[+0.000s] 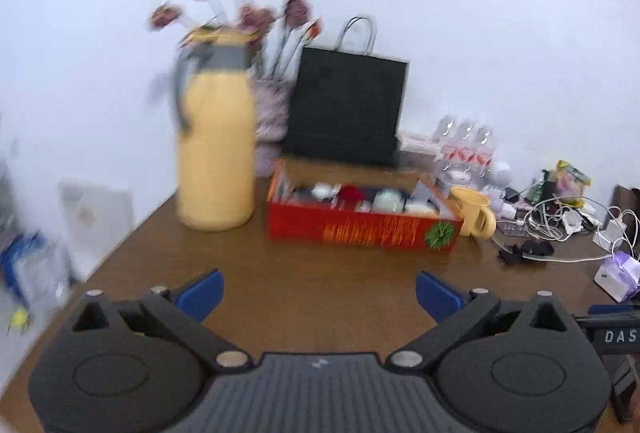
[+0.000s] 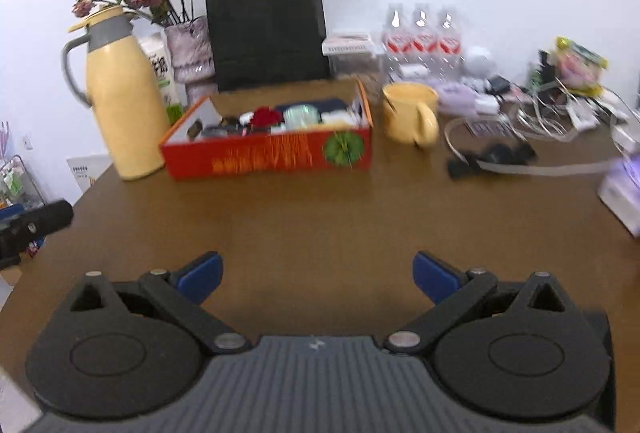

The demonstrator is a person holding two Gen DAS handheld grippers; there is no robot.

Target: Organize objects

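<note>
Now both grippers' fingers (image 1: 200,293) wide, empty; red box (image 2: 268,153) well ahead.

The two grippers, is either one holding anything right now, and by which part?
Nothing is held: the left gripper and right gripper both stand open over bare table.

We see the left gripper (image 1: 319,293) as a matt black body with a ribbed grey centre plate bearing a small pale mark, two round black housings with oval recesses, and angled black link arms pinned by silver round-headed screws; its jaws end in blue pads. Our right gripper (image 2: 318,276) looks the same: ribbed grey plate, black discs, silver screws, triangular cut-outs, blue pads. White letters "DAS" mark a black part at the left view's edge
</note>
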